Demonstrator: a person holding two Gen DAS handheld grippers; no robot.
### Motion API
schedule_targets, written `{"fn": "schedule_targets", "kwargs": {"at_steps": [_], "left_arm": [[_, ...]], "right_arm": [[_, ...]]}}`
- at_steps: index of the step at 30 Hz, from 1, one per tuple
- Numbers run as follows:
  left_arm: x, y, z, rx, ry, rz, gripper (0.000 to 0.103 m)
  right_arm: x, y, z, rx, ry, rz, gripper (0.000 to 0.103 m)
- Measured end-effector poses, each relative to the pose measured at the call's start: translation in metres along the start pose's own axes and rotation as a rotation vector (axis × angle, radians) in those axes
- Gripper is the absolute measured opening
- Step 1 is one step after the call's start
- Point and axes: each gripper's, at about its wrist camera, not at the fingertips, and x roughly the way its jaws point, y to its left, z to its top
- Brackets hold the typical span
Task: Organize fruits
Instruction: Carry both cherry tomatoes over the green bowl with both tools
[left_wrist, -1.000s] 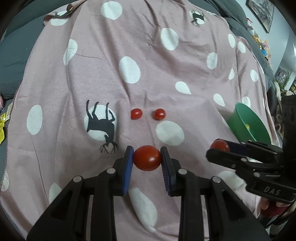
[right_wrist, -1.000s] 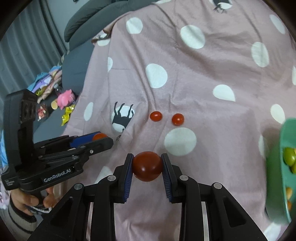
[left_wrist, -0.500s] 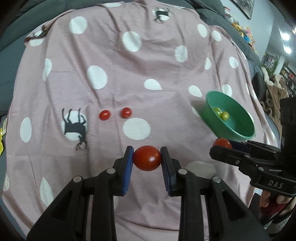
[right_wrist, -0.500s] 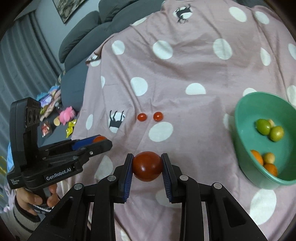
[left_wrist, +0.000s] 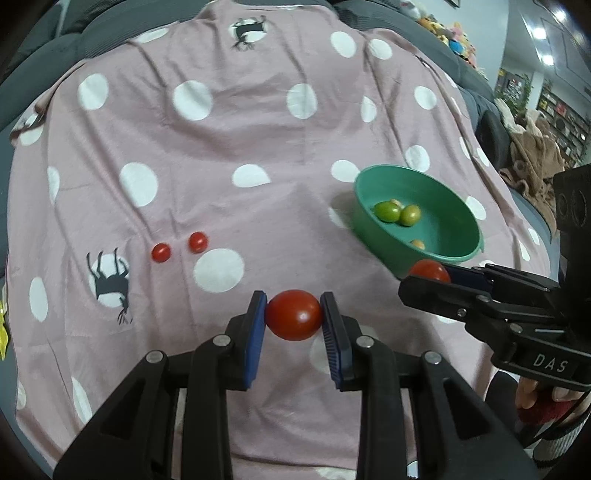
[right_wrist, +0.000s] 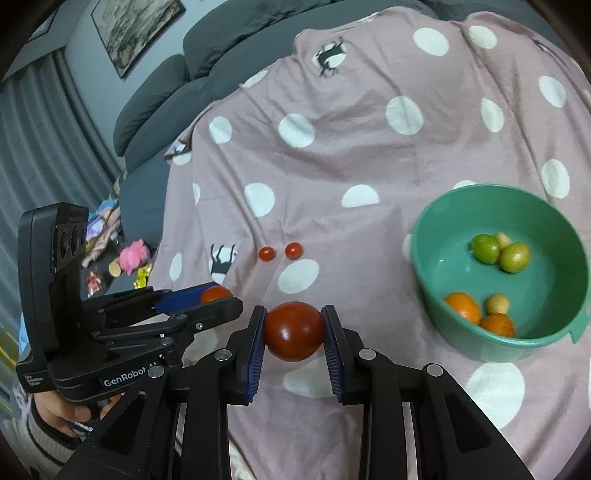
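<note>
**Both claws loaded, bowl within reach**

The left claw (left_wrist: 293, 321) is pinching a tomato (left_wrist: 293, 314) between its blue pads, and the right claw (right_wrist: 294, 331) is pinching a second tomato (right_wrist: 294, 329) the same way. Both are held above the spotted pink blanket (left_wrist: 258, 129). The green bowl (right_wrist: 461, 206) sits at about 3 o'clock in the right wrist view and 2 o'clock in the left, already holding green and orange fruit. Two small tomatoes (left_wrist: 179, 247) lie loose on the blanket at about 10 o'clock from the left claw, beside the deer print (left_wrist: 109, 282).

To do this step well, I would carry each tomato over the middle of the bowl, well inside the rim, lower it close to the fruit already there, and only then ease the pads apart. The tomatoes look soft and round, so a high drop could bruise them or bounce them out. Taking the claws in one at a time should keep them from bumping.

Compared with a second ago, the bowl has come from the edge of both views into nearly full sight, while each grip looks unchanged.
</note>
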Motion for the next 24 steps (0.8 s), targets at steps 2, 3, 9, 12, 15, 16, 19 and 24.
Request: {"fn": "schedule_targets", "kwargs": {"at_steps": [2, 3, 9, 12, 15, 16, 19, 24], "left_arm": [[0.003, -0.007, 0.003, 0.013, 0.001, -0.006, 0.029], [0.004, -0.012, 0.006, 0.022, 0.0, -0.012, 0.029], [0.016, -0.035, 0.022, 0.064, 0.003, -0.042, 0.029], [0.022, -0.046, 0.029, 0.09, 0.007, -0.053, 0.029], [0.029, -0.056, 0.036, 0.114, 0.009, -0.063, 0.029], [0.032, -0.06, 0.039, 0.123, 0.009, -0.069, 0.029], [0.039, -0.07, 0.046, 0.141, 0.01, -0.08, 0.029], [0.054, -0.091, 0.059, 0.184, 0.009, -0.103, 0.029]], "right_arm": [[-0.005, -0.006, 0.0, 0.014, -0.011, -0.006, 0.032], [-0.007, -0.009, -0.001, 0.018, -0.015, -0.008, 0.031], [-0.023, -0.029, 0.0, 0.051, -0.049, -0.035, 0.032], [-0.029, -0.04, 0.0, 0.067, -0.063, -0.051, 0.032], [-0.034, -0.051, 0.001, 0.085, -0.075, -0.069, 0.032], [-0.035, -0.055, 0.002, 0.092, -0.08, -0.074, 0.032], [-0.04, -0.067, 0.003, 0.112, -0.094, -0.092, 0.032], [-0.046, -0.088, 0.005, 0.143, -0.113, -0.118, 0.032]]}}
